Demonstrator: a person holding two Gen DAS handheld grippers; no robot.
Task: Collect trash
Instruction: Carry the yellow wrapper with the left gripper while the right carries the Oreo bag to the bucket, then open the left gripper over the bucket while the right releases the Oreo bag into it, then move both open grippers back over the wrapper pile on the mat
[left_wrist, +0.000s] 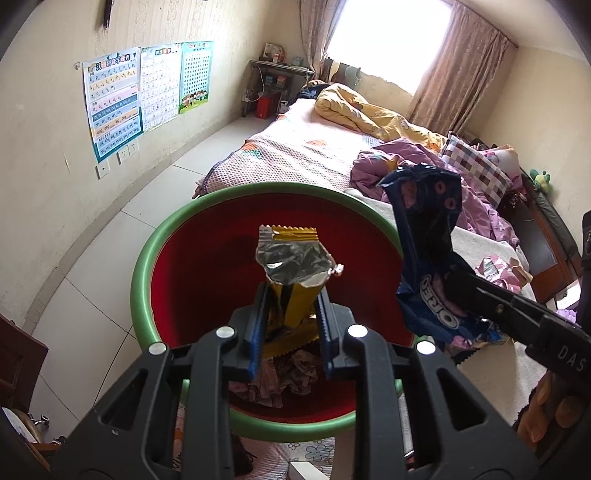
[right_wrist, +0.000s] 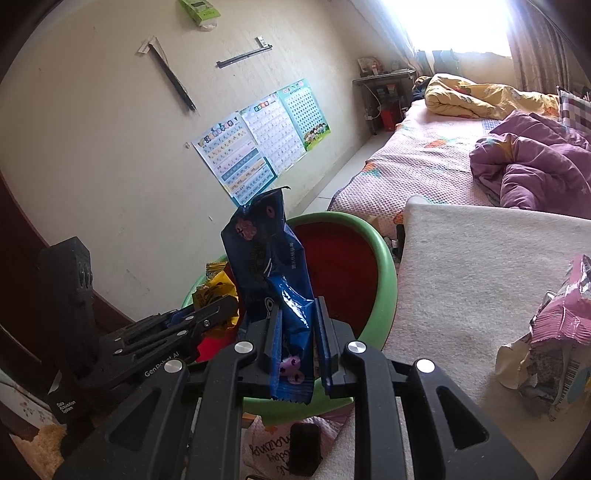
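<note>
Left wrist view: closest to the lens, the left gripper (left_wrist: 290, 295) has its blue-padded jaws drawn narrow and pinched onto a yellow snack wrapper (left_wrist: 291, 269), whose torn silver-lined top stands upright above the fingertips. Directly beneath and behind it is a basin (left_wrist: 142, 280) with a green rim and a red inside; crumpled wrappers (left_wrist: 284, 376) lie at its bottom. To the right, the right gripper (left_wrist: 458, 284) comes in from the edge, clamped on a blue Oreo packet (left_wrist: 424, 236) that hangs beside the basin's rim. Farther back are a bed (left_wrist: 295, 144) with a purple quilt (left_wrist: 406, 162), and charts (left_wrist: 147, 92) on the wall.

Right wrist view: nearest the camera, the right gripper (right_wrist: 297, 328) is closed almost fully, squeezing the lower part of the blue Oreo packet (right_wrist: 266, 251), which rises upright over the near rim of the basin (right_wrist: 384, 273). At the left, the left gripper (right_wrist: 221, 306) grips the yellow snack wrapper (right_wrist: 216, 284) over the basin's left side. On the right, a pink wrapper (right_wrist: 557, 321) lies on a pale blanket (right_wrist: 480, 266), well apart from the basin
</note>
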